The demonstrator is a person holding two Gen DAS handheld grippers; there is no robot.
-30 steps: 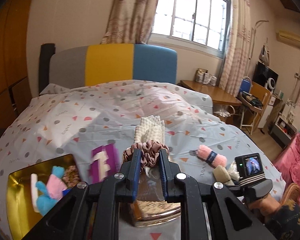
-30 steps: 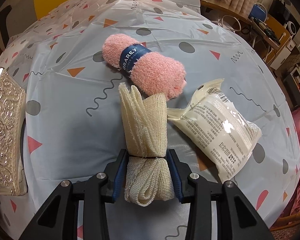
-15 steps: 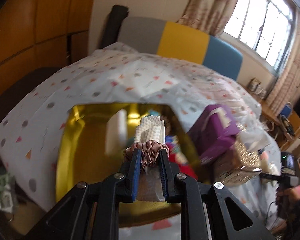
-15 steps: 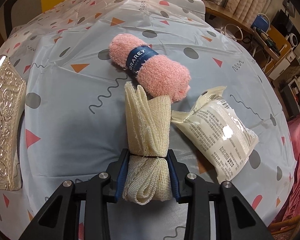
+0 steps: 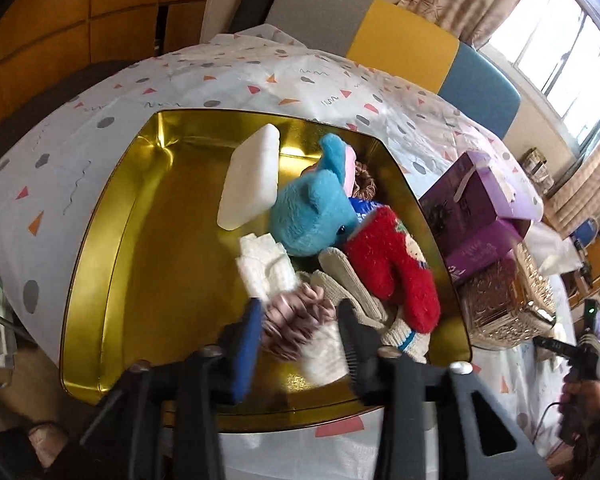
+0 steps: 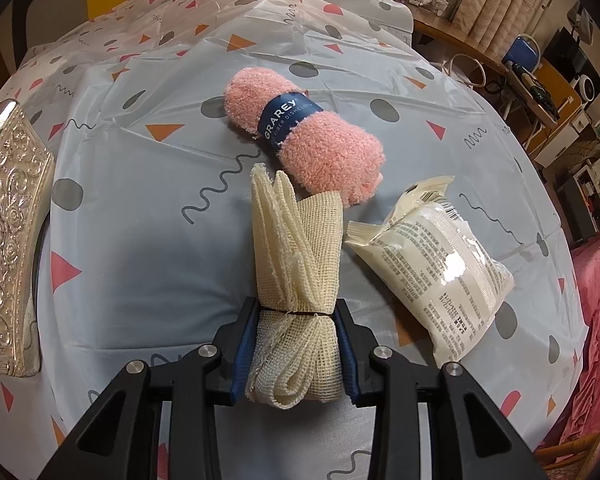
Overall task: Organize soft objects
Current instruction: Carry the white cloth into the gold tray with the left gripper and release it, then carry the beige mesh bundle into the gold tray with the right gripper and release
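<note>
In the left wrist view my left gripper (image 5: 298,314) hangs over a gold tin (image 5: 112,240), jaws spread apart. A white cloth roll with a pink scrunchie (image 5: 296,312) lies between them in the tin. The tin also holds a blue plush toy (image 5: 312,208), a red fuzzy sock (image 5: 392,264), a white sponge (image 5: 252,180) and knit gloves (image 5: 352,292). In the right wrist view my right gripper (image 6: 298,316) is shut on a tied cream mesh cloth roll (image 6: 296,260), resting on the bed. A pink rolled dishcloth (image 6: 304,136) and a packaged cloth (image 6: 436,264) lie just beyond it.
A purple gift box (image 5: 476,212) and an ornate gold tin lid (image 5: 508,300) stand right of the tin. The lid also shows at the left edge of the right wrist view (image 6: 8,240). The patterned bed cover (image 6: 140,240) spreads around. Desks and chairs stand far right.
My left gripper swung left from the bed's middle to over the gold tin, lowered, and its jaws opened, leaving the scrunchie-wrapped roll loose. My right gripper stayed shut on the mesh roll.
</note>
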